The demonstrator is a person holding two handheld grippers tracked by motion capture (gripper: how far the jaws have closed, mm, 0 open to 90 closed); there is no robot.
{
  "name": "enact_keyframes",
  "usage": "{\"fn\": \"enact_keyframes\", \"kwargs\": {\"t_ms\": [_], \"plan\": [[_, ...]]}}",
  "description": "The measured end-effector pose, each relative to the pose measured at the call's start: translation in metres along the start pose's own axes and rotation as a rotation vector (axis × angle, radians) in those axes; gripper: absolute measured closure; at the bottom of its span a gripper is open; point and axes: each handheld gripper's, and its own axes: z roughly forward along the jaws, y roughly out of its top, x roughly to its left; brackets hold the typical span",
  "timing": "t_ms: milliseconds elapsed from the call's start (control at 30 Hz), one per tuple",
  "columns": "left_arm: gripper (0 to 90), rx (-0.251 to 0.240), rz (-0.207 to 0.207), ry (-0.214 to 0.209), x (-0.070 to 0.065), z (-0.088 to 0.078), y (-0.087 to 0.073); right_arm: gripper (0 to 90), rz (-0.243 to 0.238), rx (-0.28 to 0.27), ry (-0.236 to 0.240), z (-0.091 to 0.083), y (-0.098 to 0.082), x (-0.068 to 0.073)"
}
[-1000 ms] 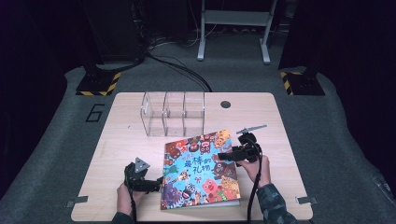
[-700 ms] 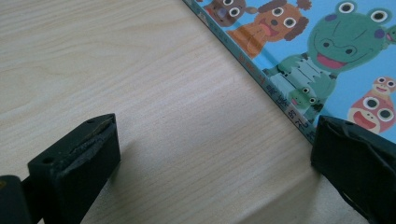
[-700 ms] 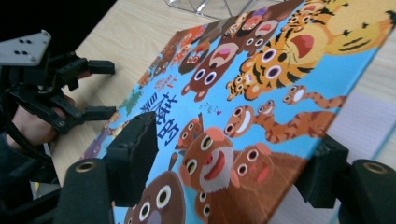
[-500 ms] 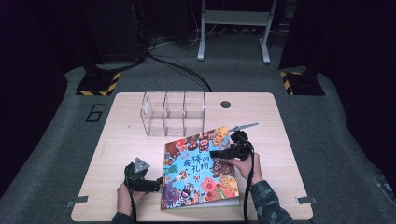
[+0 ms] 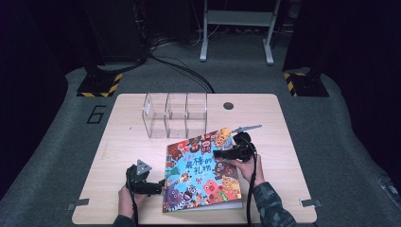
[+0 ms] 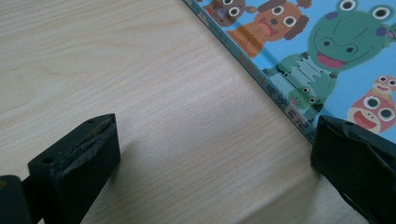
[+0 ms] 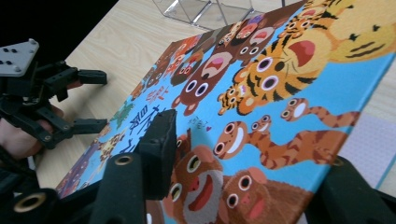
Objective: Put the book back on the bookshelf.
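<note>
A clear three-compartment box point(image 5: 175, 115) stands on the wooden table point(image 5: 123, 142) at about 12 o'clock from the picture book point(image 5: 203, 170); nothing is visible inside it. The left gripper point(image 5: 156, 185) lies low at the book's 9 o'clock edge, jaws wide apart, one on bare wood and one at the spine, with the left hand point(image 5: 126, 199) behind it. The right gripper point(image 5: 221, 153), at the book's 2 o'clock side, has its jaws straddling the raised cover edge. The right hand point(image 5: 246, 167) grips from behind, the forearm coming in from 6 o'clock.
</note>
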Motion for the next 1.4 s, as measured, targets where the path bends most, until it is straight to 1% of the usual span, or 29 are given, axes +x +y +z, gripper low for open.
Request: {"fn": "enact_keyframes", "kwargs": {"t_ms": [167, 233, 267, 367, 500, 633, 667, 700, 733, 767, 800, 833, 900, 933, 967, 1033, 1067, 1133, 1167, 1200, 1300, 1400], "plan": [[1.1, 0.0, 0.0, 0.0, 0.0, 0.0, 0.0, 51.4, -0.001, -0.012, -0.002, 0.0, -0.001, 0.0], [1.2, 0.0, -0.001, 0.0, 0.0, 0.0, 0.0, 52.0, -0.009, -0.02, -0.006, 0.0, -0.001, 0.0], [1.2, -0.001, -0.001, 0.0, 0.0, 0.0, 0.0, 52.1, -0.023, -0.025, -0.002, 0.0, -0.002, 0.0], [1.2, -0.001, -0.002, 0.0, 0.0, 0.0, 0.0, 52.7, -0.032, -0.035, -0.009, -0.001, -0.003, 0.0], [1.5, -0.002, -0.004, 0.003, 0.0, 0.0, 0.0, 52.7, -0.035, -0.04, -0.006, -0.001, -0.004, 0.001], [1.6, -0.001, -0.003, 0.003, 0.0, 0.0, 0.0, 52.5, -0.063, -0.052, -0.018, -0.002, -0.005, 0.002], [1.7, -0.001, -0.002, 0.003, 0.0, 0.0, 0.0, 52.5, -0.068, -0.056, -0.021, -0.002, -0.006, 0.002], [1.7, -0.002, -0.003, 0.003, 0.0, 0.0, 0.0, 52.4, -0.063, -0.055, -0.021, -0.002, -0.006, 0.003], [1.7, -0.015, -0.006, 0.01, -0.001, 0.001, -0.001, 52.4, -0.063, -0.06, -0.022, -0.002, -0.007, 0.004], [1.7, -0.014, -0.007, 0.009, -0.001, 0.001, -0.001, 52.3, -0.078, -0.064, -0.026, -0.002, -0.007, 0.003], [1.7, -0.011, -0.003, 0.009, 0.0, 0.0, -0.001, 52.3, -0.083, -0.066, -0.029, -0.003, -0.008, 0.004], [1.8, -0.017, -0.014, 0.009, -0.001, 0.001, -0.001, 52.2, -0.083, -0.068, -0.031, -0.003, -0.008, 0.004], [2.2, -0.021, -0.014, 0.01, -0.001, 0.001, -0.001, 51.9, -0.091, -0.079, -0.035, -0.004, -0.009, 0.007], [2.5, -0.025, -0.015, 0.014, -0.001, 0.001, -0.001, 51.8, -0.114, -0.091, -0.042, -0.004, -0.01, 0.006], [2.5, -0.028, -0.021, 0.013, -0.001, 0.001, -0.001, 51.8, -0.114, -0.091, -0.042, -0.004, -0.01, 0.006], [2.9, -0.027, -0.018, 0.017, -0.001, 0.001, -0.001, 51.8, -0.112, -0.097, -0.038, -0.005, -0.012, 0.007], [3.0, -0.021, -0.017, 0.013, -0.001, 0.001, -0.001, 51.8, -0.116, -0.098, -0.042, -0.005, -0.012, 0.007], [3.0, -0.028, -0.021, 0.015, -0.001, 0.001, -0.001, 51.8, -0.128, -0.107, -0.043, -0.005, -0.013, 0.007], [3.0, -0.023, -0.015, 0.015, 0.0, 0.0, -0.001, 51.7, -0.124, -0.109, -0.043, -0.006, -0.014, 0.008], [3.1, -0.034, -0.03, 0.016, -0.001, 0.001, -0.001, 51.7, -0.129, -0.112, -0.046, -0.006, -0.014, 0.008], [3.2, -0.03, -0.033, 0.009, 0.0, 0.0, -0.001, 51.6, -0.149, -0.127, -0.046, -0.007, -0.015, 0.008], [3.4, -0.033, -0.032, 0.025, -0.001, 0.001, -0.001, 51.5, -0.154, -0.14, -0.046, -0.008, -0.017, 0.009]]}}
